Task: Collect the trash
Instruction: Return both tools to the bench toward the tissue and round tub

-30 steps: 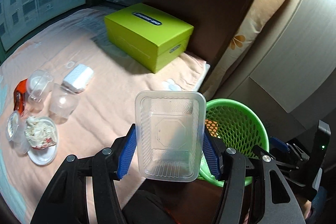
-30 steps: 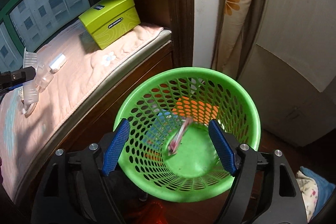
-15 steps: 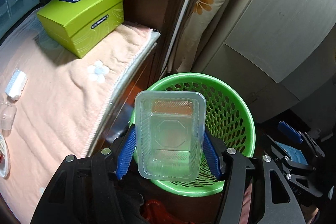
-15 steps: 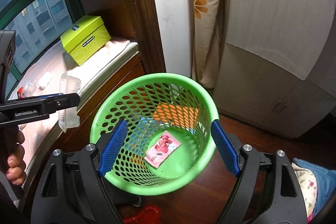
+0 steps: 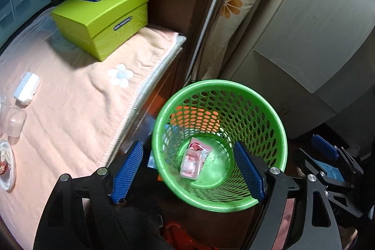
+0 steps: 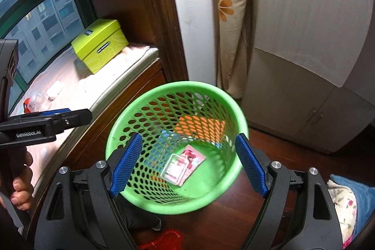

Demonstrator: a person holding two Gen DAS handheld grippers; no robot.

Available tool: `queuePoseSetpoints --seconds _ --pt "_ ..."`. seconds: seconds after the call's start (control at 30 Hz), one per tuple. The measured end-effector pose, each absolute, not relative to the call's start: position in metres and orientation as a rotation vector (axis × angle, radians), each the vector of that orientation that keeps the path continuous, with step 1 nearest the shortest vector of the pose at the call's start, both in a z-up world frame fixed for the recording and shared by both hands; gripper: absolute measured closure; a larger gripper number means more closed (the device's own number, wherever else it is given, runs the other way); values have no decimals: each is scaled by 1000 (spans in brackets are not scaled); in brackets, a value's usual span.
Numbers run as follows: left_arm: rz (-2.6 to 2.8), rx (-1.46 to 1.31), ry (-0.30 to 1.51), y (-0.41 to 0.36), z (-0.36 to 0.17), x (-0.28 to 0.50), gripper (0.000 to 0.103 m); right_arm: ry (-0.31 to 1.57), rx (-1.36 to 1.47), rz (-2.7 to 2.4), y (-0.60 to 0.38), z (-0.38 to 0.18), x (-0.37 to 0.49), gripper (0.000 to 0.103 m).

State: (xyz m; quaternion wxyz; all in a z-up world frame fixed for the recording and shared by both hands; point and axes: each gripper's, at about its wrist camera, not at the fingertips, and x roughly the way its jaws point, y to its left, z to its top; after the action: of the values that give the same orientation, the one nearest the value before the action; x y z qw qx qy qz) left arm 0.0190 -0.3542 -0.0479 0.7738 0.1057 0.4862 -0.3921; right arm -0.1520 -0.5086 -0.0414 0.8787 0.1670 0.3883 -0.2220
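Clear container (image 5: 191, 164) now on basket (image 5: 276, 123) floor; both grippers (image 5: 188, 171) (image 6: 187, 163) apart, empty
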Motion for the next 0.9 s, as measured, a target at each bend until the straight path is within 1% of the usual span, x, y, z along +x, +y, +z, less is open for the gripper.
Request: queuePoseSetpoints --seconds 0.47,0.67,0.9 --pt "-532 114 948 -197 -11 82 26 811 307 -256 -426 -28 -79 22" --pt "-382 46 942 -118 -7 107 26 814 260 -134 -376 -23 -38 22" --pt "-242 -28 945 -46 -9 124 26 821 231 11 -317 -23 6 22"
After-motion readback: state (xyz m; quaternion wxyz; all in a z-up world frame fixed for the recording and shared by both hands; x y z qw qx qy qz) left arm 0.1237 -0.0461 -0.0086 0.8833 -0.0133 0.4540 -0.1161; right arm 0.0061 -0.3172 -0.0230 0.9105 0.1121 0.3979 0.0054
